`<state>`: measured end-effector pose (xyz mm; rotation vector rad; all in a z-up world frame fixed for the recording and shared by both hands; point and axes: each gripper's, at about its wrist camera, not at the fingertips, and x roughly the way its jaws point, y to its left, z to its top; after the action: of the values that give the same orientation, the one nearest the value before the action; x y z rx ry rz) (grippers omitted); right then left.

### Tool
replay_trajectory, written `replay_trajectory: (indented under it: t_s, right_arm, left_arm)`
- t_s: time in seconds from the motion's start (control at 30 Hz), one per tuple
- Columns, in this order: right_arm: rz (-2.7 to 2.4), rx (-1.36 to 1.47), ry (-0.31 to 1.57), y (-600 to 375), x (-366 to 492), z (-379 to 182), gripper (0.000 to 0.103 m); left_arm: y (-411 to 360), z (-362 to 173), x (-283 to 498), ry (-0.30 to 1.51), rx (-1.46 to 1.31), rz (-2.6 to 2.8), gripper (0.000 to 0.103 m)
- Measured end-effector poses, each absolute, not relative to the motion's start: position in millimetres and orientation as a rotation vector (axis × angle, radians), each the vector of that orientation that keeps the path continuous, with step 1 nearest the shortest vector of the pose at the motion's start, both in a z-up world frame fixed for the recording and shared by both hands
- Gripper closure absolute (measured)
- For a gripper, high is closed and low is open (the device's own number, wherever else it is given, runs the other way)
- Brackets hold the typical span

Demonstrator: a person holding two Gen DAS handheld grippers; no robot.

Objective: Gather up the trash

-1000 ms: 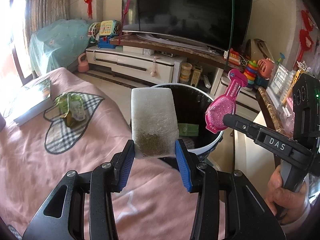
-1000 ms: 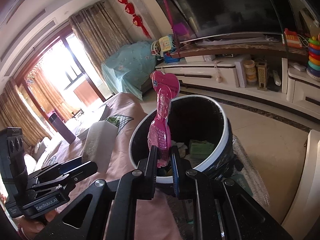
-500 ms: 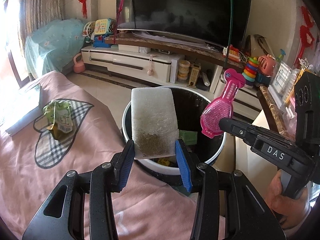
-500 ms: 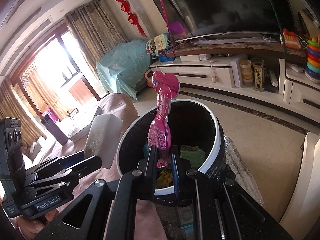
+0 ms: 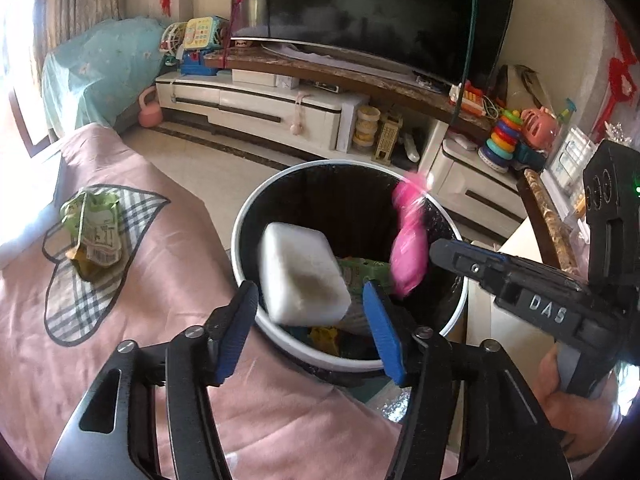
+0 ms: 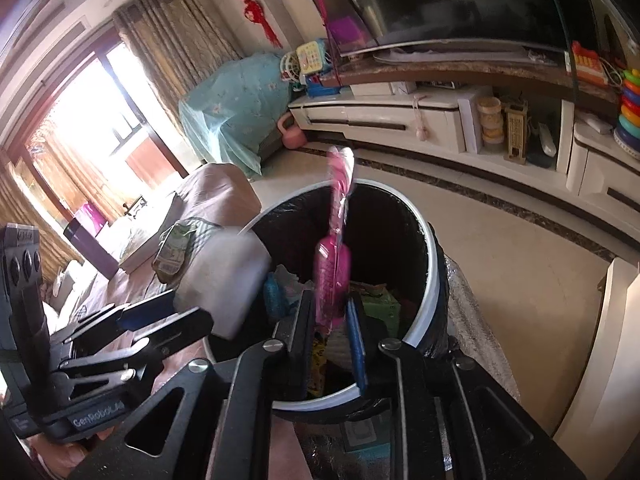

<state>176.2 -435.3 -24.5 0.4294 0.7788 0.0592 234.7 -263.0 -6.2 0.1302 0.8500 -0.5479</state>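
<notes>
A: Where is the white rectangular sponge block with the brownish stain (image 5: 302, 278)?

B: Over the mouth of the round black bin with the white rim (image 5: 246, 216), tilted and blurred. It sits between the blue pads of the left gripper (image 5: 310, 322), but those are spread wide and neither pad touches it, so the left claw has let go.

A: And the pink plastic brush-shaped package (image 6: 331, 264)?

B: Upright and blurred over the same bin, just past the right gripper (image 6: 332, 330). Its lower end lies in the gap between the two fingers, which stand apart. The right claw is released too.

A: What lies inside the bin?

B: A green packet (image 5: 366, 272) and some yellow scraps near the close rim.

A: Anything left outside?

B: A crumpled green snack wrapper (image 5: 94, 230) on the pink cloth with the plaid heart patch (image 5: 168, 272), toward its left edge, well apart from the bin.
</notes>
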Motion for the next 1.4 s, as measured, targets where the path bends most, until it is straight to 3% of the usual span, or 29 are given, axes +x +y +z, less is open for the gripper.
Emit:
replay_trajectory:
  t_s: [0.17, 0.27, 0.33, 0.4, 0.6, 0.97, 1.03, 1.4]
  right_arm:
    - [0.056, 0.45, 0.745, -436.4, 164.2, -17.6, 0.063]
    - [0.052, 0.444, 0.73, -432.0, 154.4, -12.7, 0.062]
    - [0.057, 0.451, 0.713, -427.9, 146.1, -8.8, 0.055]
    - [0.059, 0.454, 0.684, -422.9, 134.8, -2.6, 0.038]
    - [0.058, 0.423, 0.599, -396.0, 97.1, 17.5, 0.005]
    - [-0.034, 0.272, 0.439, -346.3, 37.3, 54.7, 0.0]
    - [-0.046, 0.251, 0.389, -340.5, 24.1, 63.7, 0.0]
    - [-0.134, 0.095, 0.272, -314.0, -11.7, 55.6, 0.0]
  left_arm:
    - [-242.0, -3.7, 221.4, 0.826, 0.093, -0.535, 0.037]
    - [-230.0, -0.4, 209.8, 0.814, 0.072, -0.524, 0.037]
    - [-220.4, 3.5, 198.6, 0.796, 0.059, -0.511, 0.03]
    - [-210.3, 6.0, 187.3, 0.776, 0.046, -0.5, 0.029]
    - [-176.8, 16.4, 147.3, 0.709, 0.0, -0.464, 0.019]
    - [-110.9, 45.6, 84.4, 0.529, -0.082, -0.379, 0.008]
    - [-102.4, 51.3, 71.2, 0.479, -0.086, -0.354, 0.0]
    - [-86.5, 44.7, 29.6, 0.346, -0.011, -0.207, 0.0]
